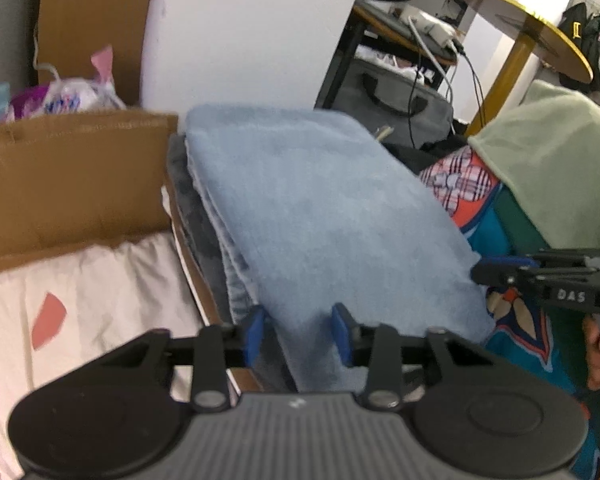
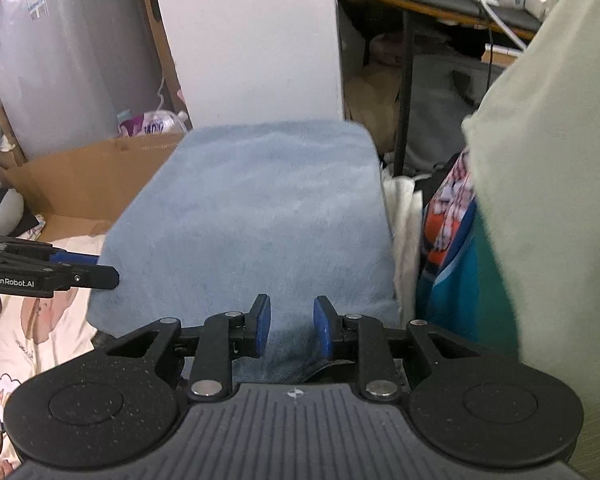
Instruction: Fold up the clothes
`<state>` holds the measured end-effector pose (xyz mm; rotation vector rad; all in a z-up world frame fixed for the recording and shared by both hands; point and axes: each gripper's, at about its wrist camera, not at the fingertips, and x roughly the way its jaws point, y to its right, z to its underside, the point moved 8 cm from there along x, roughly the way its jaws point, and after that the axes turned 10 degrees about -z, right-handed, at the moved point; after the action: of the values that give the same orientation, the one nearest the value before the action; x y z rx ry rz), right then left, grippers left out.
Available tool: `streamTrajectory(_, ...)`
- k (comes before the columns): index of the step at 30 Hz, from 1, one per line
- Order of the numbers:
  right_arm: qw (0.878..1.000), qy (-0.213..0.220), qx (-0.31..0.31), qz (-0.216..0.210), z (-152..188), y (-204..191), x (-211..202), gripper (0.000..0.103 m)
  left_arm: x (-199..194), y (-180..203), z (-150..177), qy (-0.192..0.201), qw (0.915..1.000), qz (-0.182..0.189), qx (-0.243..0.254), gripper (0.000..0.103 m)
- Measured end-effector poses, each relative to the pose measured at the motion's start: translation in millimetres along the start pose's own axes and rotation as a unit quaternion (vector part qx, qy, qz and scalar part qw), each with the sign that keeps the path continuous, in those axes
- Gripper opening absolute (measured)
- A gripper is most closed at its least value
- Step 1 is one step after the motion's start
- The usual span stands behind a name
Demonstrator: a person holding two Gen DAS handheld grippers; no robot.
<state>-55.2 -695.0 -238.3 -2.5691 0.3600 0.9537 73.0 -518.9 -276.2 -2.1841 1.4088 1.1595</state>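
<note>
Soft, even indoor light is filling both views; shadows are staying faint; fisheye bending is curving the edges; slight blur is softening the blue towel (image 1: 320, 216) and background clutter.

Your left gripper (image 1: 298, 332) straddles the near edge of the folded blue garment (image 1: 320, 208), blue pads either side of the cloth. Your right gripper (image 1: 500, 270) reaches its right edge. A cardboard box (image 1: 72, 176) borders the garment's left side.

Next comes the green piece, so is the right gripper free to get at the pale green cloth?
Probably not yet: the right gripper has the blue towel between its fingers; the pale green cloth hangs close beside it.
</note>
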Motion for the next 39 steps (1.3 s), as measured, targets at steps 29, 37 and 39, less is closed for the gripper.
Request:
streamTrajectory(29, 0.994, -0.006, 0.111, 0.004, 6, -7, -25, 0.072, -77, 1, -8, -0.053, 0.9971, -0.051, 0.023, 0.069)
streamTrajectory(37, 0.985, 0.001, 0.168, 0.042, 14, 0, -43, 0.095, -91, -22, 0, -0.074, 0.9923, -0.095, -0.028, 0.082)
streamTrajectory(39, 0.983, -0.003, 0.176, 0.045, 15, 1, -50, 0.1, -99, -26, -1, -0.079, 0.9906, -0.108, -0.029, 0.082)
